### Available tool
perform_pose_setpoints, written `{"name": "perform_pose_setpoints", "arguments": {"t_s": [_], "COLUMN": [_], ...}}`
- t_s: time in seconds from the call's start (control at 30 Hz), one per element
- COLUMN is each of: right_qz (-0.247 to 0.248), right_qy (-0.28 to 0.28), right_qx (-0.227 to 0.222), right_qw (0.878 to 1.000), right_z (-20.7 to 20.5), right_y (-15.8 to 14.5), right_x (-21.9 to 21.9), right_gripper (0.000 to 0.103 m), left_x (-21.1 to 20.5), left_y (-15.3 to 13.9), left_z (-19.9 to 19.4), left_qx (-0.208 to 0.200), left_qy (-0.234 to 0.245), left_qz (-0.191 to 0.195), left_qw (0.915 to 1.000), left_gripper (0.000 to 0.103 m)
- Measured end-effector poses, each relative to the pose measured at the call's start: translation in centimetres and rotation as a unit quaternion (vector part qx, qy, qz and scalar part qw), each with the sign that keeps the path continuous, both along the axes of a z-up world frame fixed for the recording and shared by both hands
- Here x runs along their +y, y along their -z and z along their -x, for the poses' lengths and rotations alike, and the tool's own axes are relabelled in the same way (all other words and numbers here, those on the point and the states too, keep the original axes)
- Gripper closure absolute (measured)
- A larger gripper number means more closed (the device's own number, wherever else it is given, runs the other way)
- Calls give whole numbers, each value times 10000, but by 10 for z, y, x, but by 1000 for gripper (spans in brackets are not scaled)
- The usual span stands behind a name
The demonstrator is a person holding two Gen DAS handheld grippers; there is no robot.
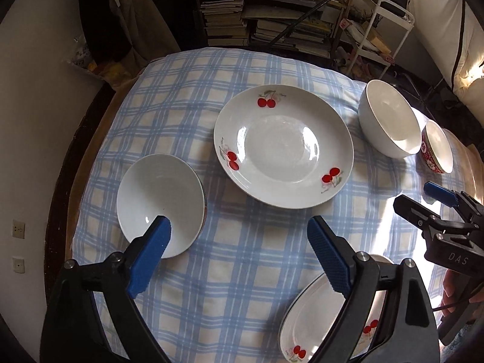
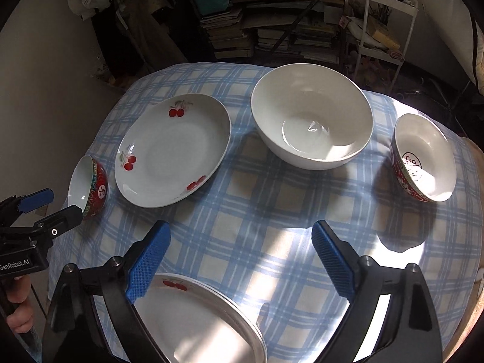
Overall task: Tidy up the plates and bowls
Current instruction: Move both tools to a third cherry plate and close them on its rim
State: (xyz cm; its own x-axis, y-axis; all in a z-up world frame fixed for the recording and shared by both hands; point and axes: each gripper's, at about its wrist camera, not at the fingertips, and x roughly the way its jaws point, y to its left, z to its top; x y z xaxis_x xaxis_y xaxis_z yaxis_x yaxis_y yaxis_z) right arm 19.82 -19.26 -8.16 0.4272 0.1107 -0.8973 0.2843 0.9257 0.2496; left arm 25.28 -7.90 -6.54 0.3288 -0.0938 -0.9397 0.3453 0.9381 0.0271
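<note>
A cherry-patterned plate (image 1: 282,146) (image 2: 174,149) lies mid-table. A large white bowl (image 1: 388,119) (image 2: 311,119) stands right of it. A small red bowl (image 1: 437,148) (image 2: 423,157) is at the far right. Another small red bowl (image 1: 160,204) (image 2: 87,187) sits at the left. A stack of cherry plates (image 1: 311,323) (image 2: 199,320) lies at the near edge. My left gripper (image 1: 239,251) is open and empty above the cloth; it also shows in the right wrist view (image 2: 54,205). My right gripper (image 2: 240,257) is open and empty above the stack; it also shows in the left wrist view (image 1: 423,198).
A blue-and-cream checked cloth (image 1: 248,260) (image 2: 266,211) covers the round table. Behind it stand shelves of stacked books (image 1: 272,24) and a white trolley (image 1: 384,30). A white wall (image 1: 36,121) is at the left.
</note>
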Motion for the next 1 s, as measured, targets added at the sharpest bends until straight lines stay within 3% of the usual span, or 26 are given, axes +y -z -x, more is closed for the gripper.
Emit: {"name": "perform_pose_setpoints", "arguments": {"t_s": [0.17,0.5,0.83,1.0], "right_qz": [37,-166,-404,-448], "right_qy": [201,173,64,-66], "right_qx": [-263,19,378,351], "right_qw": [9994,9997,9984,9984], "right_z": [-16,-51,-75,-85], "right_y": [5,20,40,49], "right_x": [-8,-4,3,5], "right_gripper": [4,4,7,8], "left_x": [1,2,-18,-20], "left_y": [13,37,58,69], "left_z": [-35,-95,-126,-130], "left_qx": [186,473,673,769], "left_qy": [-109,-155,106,66], "left_qz": [115,151,71,81], "left_qw": [9997,9986,9977,9970], "left_gripper": [12,13,13,21]}}
